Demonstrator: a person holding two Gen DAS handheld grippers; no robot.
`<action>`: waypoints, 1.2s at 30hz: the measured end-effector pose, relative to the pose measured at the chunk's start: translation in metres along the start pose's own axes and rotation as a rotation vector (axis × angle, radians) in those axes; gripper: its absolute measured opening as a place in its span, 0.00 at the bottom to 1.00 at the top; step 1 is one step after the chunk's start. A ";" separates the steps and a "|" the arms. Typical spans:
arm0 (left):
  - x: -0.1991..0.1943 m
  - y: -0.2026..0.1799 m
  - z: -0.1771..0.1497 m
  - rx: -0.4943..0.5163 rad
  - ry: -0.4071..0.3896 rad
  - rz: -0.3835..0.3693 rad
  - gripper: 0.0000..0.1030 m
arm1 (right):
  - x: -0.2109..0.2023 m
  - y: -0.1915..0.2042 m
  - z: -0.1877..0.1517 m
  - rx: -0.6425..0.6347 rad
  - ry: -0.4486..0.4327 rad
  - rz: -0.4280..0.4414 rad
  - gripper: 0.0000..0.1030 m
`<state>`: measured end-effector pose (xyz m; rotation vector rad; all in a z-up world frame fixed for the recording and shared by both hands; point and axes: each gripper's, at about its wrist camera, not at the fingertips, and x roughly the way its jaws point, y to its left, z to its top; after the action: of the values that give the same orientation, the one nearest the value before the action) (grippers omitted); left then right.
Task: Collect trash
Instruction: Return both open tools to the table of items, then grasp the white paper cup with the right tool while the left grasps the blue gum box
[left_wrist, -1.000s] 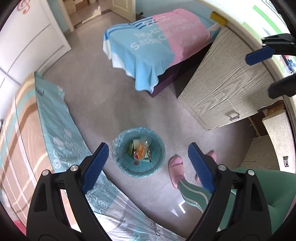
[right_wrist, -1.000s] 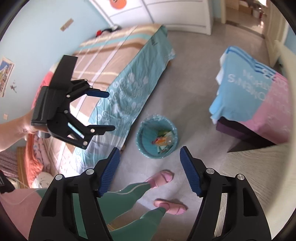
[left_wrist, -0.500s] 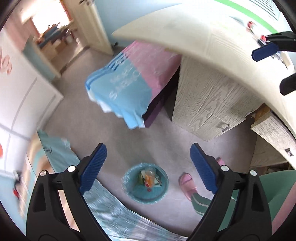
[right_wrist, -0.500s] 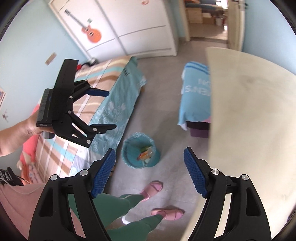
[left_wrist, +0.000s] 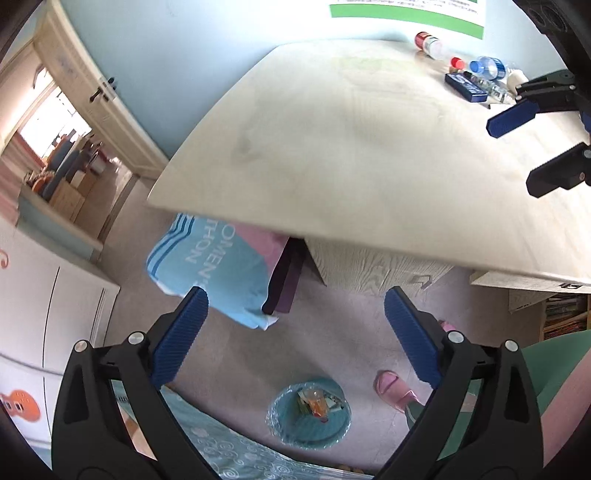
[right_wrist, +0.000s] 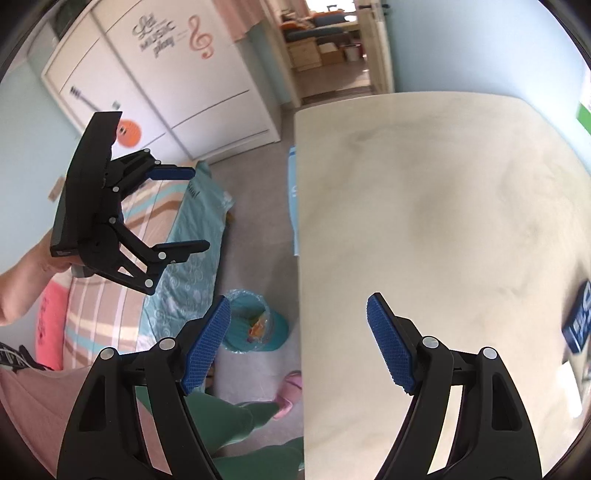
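Left wrist view — left tool (left_wrist: 293, 314): empty, jaws opening wide.
Bin (left_wrist: 308, 417): on the floor below the tool, already holding a bottle and wrappers.
Trash left: bottles (left_wrist: 487, 68) and a blue box (left_wrist: 465, 86) at the bench's (left_wrist: 332, 147) far end, ahead.
Right wrist view — right tool (right_wrist: 298, 341): spread, nothing between; bare bench ahead.
Obstacle: a bed (right_wrist: 159, 258) beside the bin.
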<state>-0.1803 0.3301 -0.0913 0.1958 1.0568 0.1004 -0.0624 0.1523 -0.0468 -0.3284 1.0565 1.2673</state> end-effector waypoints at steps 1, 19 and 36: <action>0.000 -0.004 0.006 0.014 -0.005 -0.003 0.92 | -0.005 -0.007 -0.005 0.022 -0.008 -0.008 0.74; -0.005 -0.113 0.111 0.311 -0.090 -0.076 0.93 | -0.100 -0.095 -0.094 0.277 -0.154 -0.172 0.74; 0.043 -0.222 0.194 0.471 -0.061 -0.183 0.93 | -0.163 -0.201 -0.170 0.441 -0.171 -0.284 0.75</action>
<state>0.0074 0.0987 -0.0816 0.5225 1.0202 -0.3214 0.0484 -0.1359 -0.0736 -0.0275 1.0675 0.7688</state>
